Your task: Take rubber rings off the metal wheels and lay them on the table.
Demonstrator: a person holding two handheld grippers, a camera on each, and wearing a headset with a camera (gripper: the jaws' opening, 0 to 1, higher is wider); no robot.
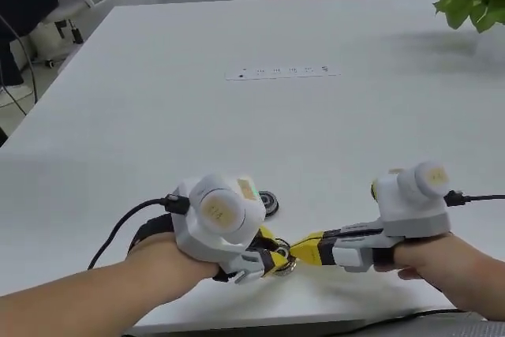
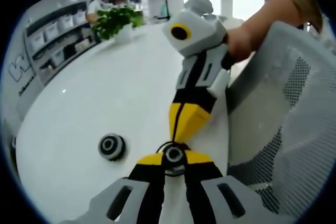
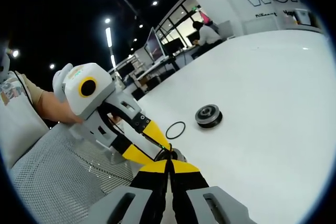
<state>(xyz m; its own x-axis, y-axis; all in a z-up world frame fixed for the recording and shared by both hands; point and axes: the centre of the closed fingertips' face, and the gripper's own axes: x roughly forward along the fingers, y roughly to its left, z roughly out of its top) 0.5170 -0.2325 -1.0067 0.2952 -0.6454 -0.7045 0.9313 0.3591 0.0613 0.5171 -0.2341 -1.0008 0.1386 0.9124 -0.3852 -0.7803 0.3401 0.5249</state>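
- The table [image 1: 316, 132] had a smooth white top with a light gloss.
- The left gripper [image 2: 174, 159] and the right gripper [image 3: 169, 160] had shells of matt white plastic, and their 2 pairs of jaws were smooth, yellow and black.
- The held wheel [image 2: 174, 154] looked like bright polished metal.
- The other wheel [image 3: 209, 115] had a dull black rubber rim around a shiny metal hub.
- 1 loose ring [image 3: 175, 130] was thin, matt black rubber.
- The chair back [image 2: 283, 129] was rough pale mesh cloth.

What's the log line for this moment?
left gripper: shut on wheel | right gripper: shut at its rim | on table: loose ring, second wheel
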